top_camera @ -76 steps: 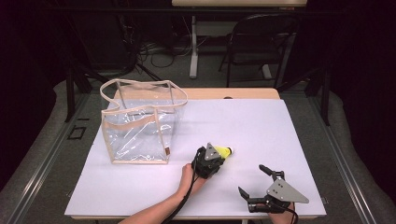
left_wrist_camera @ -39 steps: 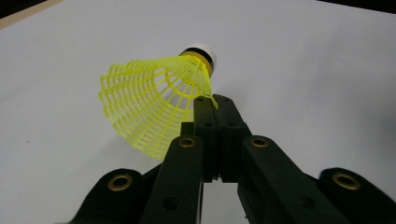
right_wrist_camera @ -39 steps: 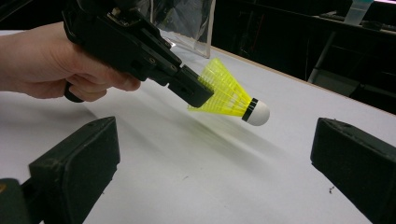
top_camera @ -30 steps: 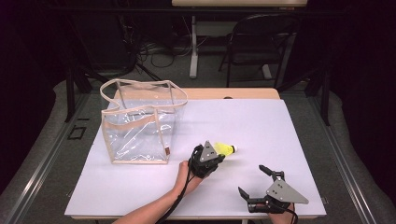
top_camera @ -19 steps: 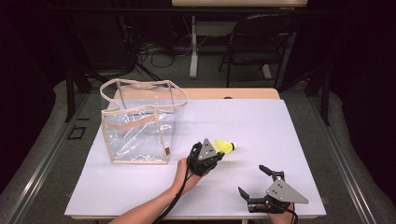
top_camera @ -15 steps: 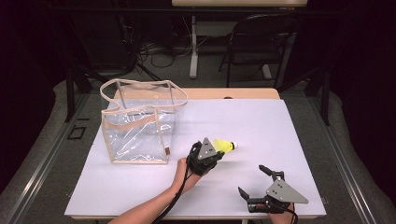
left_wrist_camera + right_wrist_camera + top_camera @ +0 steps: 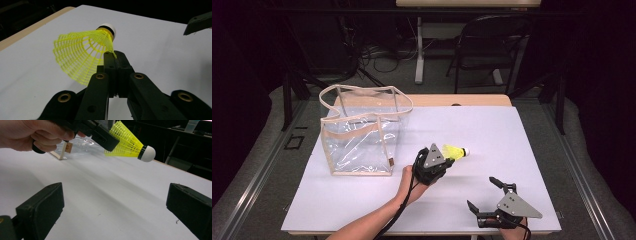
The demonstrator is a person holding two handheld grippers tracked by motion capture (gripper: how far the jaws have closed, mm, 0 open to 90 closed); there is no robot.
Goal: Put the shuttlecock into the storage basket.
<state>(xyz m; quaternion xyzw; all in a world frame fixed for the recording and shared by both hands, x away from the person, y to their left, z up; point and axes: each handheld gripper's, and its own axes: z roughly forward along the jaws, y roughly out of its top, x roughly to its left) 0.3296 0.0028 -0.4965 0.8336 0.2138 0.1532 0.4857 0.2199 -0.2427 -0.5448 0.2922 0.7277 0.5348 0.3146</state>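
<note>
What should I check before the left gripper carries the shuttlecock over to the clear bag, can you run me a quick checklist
1. Grip: the left gripper is shut on the shuttlecock, pinching the edge of its yellow skirt. Ok, though only a thin edge is held.
2. Lift: in the right gripper view the shuttlecock hangs above the white table. Ok.
3. Bag opening: the clear bag stands upright with its top open. Ok.
4. Handles: the bag's straps arch over the opening; whether they block entry, cannot tell.
5. Path: bare table lies between the left gripper and the bag. Ok.
6. Right gripper: open, holding nothing, on the side away from the bag. Ok.
</note>
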